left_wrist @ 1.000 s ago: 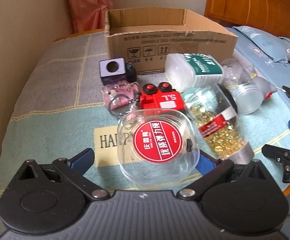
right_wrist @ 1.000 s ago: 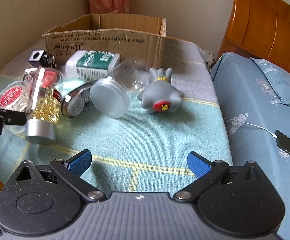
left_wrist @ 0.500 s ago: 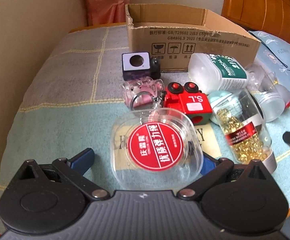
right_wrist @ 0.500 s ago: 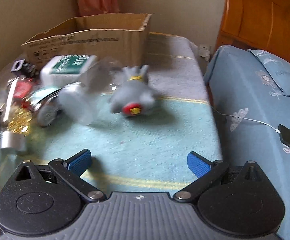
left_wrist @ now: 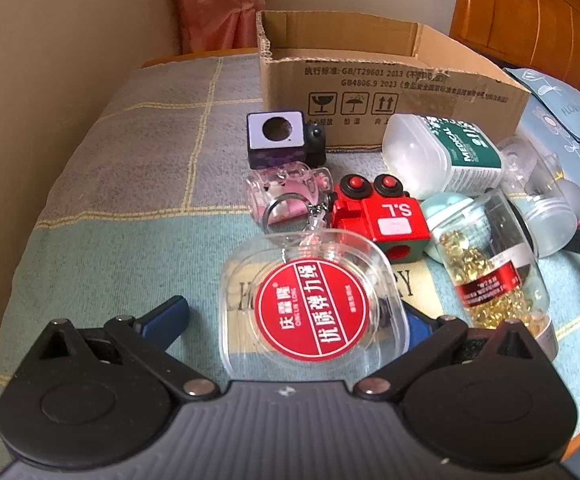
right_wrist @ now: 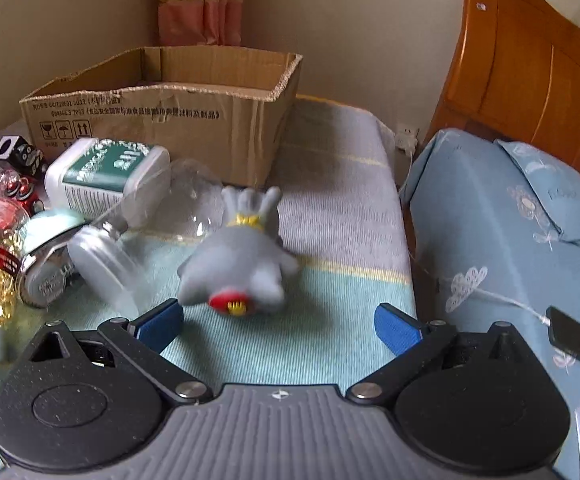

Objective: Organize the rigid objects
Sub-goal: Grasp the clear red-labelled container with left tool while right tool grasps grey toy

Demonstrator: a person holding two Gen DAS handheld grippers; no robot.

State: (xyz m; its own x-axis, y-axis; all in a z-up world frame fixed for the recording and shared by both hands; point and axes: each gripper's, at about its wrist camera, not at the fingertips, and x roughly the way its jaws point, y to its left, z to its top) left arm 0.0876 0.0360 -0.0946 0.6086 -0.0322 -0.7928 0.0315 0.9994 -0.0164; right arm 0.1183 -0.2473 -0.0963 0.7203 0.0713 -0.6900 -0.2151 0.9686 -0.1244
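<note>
My left gripper (left_wrist: 290,316) is open, with a clear plastic case with a round red label (left_wrist: 312,304) lying between its fingers on the cloth. Behind it lie a red toy train (left_wrist: 382,212), a pink keychain (left_wrist: 286,196), a purple cube (left_wrist: 276,140), a white medical bottle (left_wrist: 442,156) and a jar of golden capsules (left_wrist: 490,272). An open cardboard box (left_wrist: 390,92) stands at the back. My right gripper (right_wrist: 278,324) is open, just short of a grey plush toy (right_wrist: 242,264). A clear jar (right_wrist: 130,240) lies left of the toy.
The cloth-covered table (right_wrist: 330,200) ends at the right beside a bed with a blue sheet (right_wrist: 510,240). A black phone on a white cable (right_wrist: 574,342) lies on the bed. A wall and a pink curtain (left_wrist: 218,4) stand behind the box.
My right gripper has moved forward and turned toward the grey plush toy, which now sits close to its fingers. My left gripper has shifted slightly around the clear case.
</note>
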